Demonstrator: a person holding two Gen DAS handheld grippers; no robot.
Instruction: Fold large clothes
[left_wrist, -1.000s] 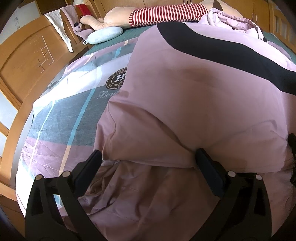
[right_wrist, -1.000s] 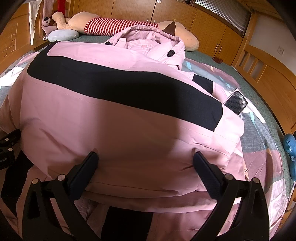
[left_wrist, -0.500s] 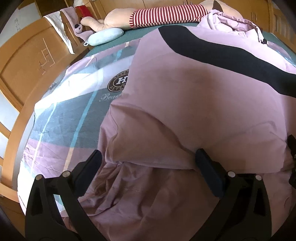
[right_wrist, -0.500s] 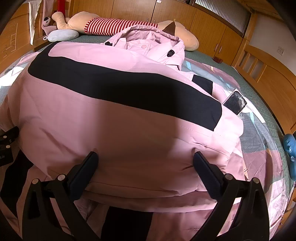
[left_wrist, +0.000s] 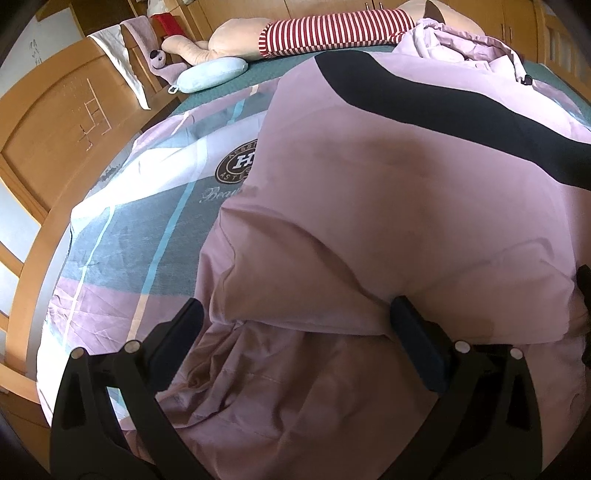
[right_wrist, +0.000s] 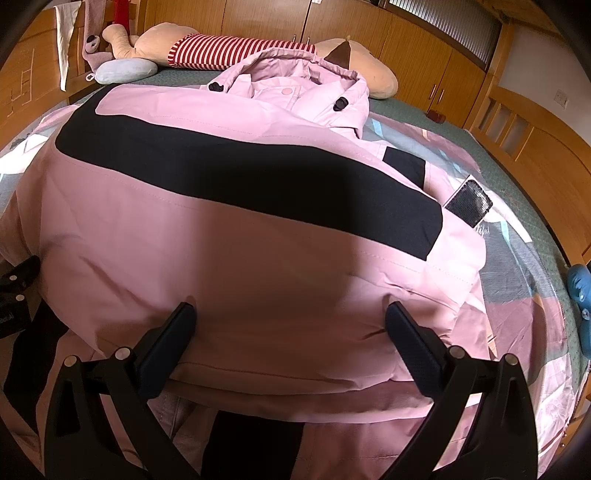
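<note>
A large pink jacket (right_wrist: 258, 251) with a black band across it lies on the bed, hood (right_wrist: 306, 77) at the far end. It also fills the left wrist view (left_wrist: 388, 192). Its lower part is folded up over the body, and the fold edge lies just in front of both grippers. My left gripper (left_wrist: 295, 321) is open over the fold's left corner. My right gripper (right_wrist: 288, 321) is open over the fold's right part. Neither holds cloth. The left gripper's body (right_wrist: 14, 291) shows at the right wrist view's left edge.
The bed has a patterned sheet (left_wrist: 147, 221) with a round logo. A striped plush toy (right_wrist: 236, 51) and a blue pillow (left_wrist: 210, 74) lie at the far end. Wooden bed frame (left_wrist: 51, 140) on the left, wooden cabinets (right_wrist: 424, 48) behind, a blue toy (right_wrist: 580, 284) at right.
Both grippers stay open. The left wrist view has shifted slightly, showing more of the sheet on the left. The jacket has barely moved.
</note>
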